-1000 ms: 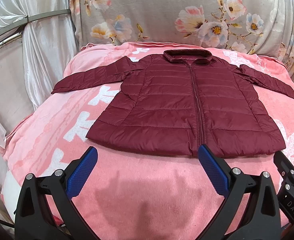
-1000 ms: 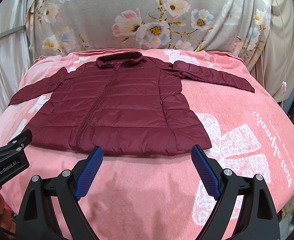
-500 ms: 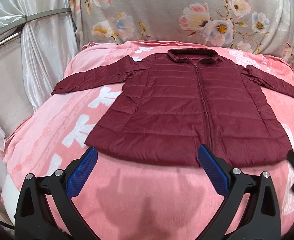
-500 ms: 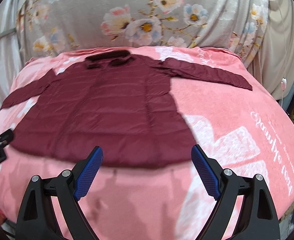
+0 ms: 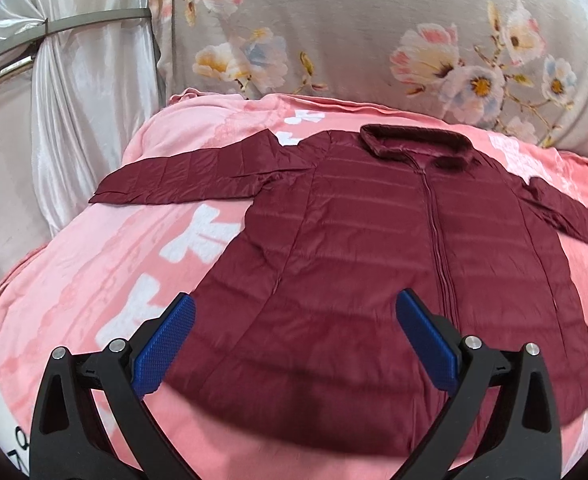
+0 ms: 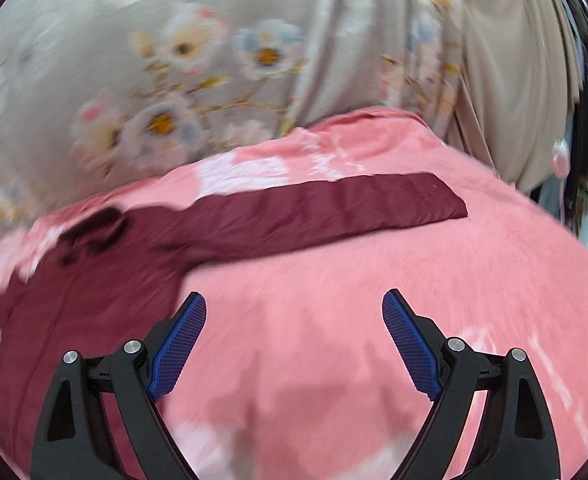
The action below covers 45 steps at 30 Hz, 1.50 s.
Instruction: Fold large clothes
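Maroon puffer jacket [image 5: 374, 264] spread flat, front up, across the pink bed [image 5: 105, 264], collar toward the far edge.

Left claw [image 5: 294, 344] wide open, empty, over the near hem; right claw [image 6: 294, 344] equally wide, empty, above bare blanket short of the right sleeve [image 6: 334, 208]. Probably light, soft, slippery shell: best pinched at cuff or hem corner. Floral cloth [image 5: 374, 40] behind the far edge, white curtain [image 5: 73, 80] by the left edge; nothing blocking.
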Each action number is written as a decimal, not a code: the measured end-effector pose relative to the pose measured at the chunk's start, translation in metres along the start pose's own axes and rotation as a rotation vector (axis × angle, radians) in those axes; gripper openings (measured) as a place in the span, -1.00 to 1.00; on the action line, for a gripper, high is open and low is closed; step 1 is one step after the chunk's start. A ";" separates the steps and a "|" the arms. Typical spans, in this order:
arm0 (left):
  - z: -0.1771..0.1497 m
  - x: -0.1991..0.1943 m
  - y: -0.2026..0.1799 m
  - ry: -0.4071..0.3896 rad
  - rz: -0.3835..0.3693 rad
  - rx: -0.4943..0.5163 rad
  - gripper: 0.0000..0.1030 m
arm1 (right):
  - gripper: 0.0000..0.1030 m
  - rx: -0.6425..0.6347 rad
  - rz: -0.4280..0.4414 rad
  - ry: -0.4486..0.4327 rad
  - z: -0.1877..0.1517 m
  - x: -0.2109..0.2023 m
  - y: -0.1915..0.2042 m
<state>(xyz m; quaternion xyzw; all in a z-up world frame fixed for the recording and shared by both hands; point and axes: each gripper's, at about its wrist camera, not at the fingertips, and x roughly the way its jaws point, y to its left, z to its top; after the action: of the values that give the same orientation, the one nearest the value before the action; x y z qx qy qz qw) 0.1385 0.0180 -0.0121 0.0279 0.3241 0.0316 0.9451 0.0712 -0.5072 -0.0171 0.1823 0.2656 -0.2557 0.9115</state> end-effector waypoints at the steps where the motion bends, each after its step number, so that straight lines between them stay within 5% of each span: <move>1: 0.003 0.005 -0.001 -0.003 0.002 -0.005 0.90 | 0.69 0.035 0.000 0.002 0.008 0.013 -0.011; 7: 0.021 0.045 -0.011 0.019 0.007 -0.018 0.90 | 0.69 0.217 -0.069 0.048 0.044 0.102 -0.072; 17: 0.030 0.094 -0.027 0.097 0.012 -0.008 0.90 | 0.66 0.495 -0.071 0.104 0.065 0.171 -0.121; 20: 0.031 0.102 -0.030 0.106 0.010 -0.010 0.90 | 0.04 0.496 -0.079 0.092 0.071 0.179 -0.119; 22: 0.033 0.104 -0.030 0.102 0.013 -0.011 0.90 | -0.73 0.487 -0.046 0.084 0.075 0.181 -0.114; 24: 0.035 0.105 -0.029 0.098 0.015 -0.011 0.90 | -0.83 0.456 -0.025 0.044 0.083 0.177 -0.100; 28: 0.040 0.105 -0.025 0.086 0.020 -0.011 0.90 | -0.88 0.363 0.114 -0.055 0.107 0.151 -0.045; 34: 0.048 0.099 -0.015 0.058 0.013 -0.035 0.90 | -0.89 0.081 0.434 -0.090 0.117 0.091 0.107; 40: 0.054 0.091 0.001 0.032 -0.007 -0.057 0.90 | -0.89 -0.136 0.689 0.061 0.066 0.073 0.260; 45: 0.058 0.088 0.016 0.019 -0.026 -0.077 0.90 | -0.89 -0.241 0.765 0.210 0.009 0.086 0.340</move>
<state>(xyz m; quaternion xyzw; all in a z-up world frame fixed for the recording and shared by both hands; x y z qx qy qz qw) 0.2428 0.0391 -0.0192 -0.0128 0.3320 0.0322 0.9427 0.3287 -0.2707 0.0075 0.1849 0.2981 0.1544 0.9236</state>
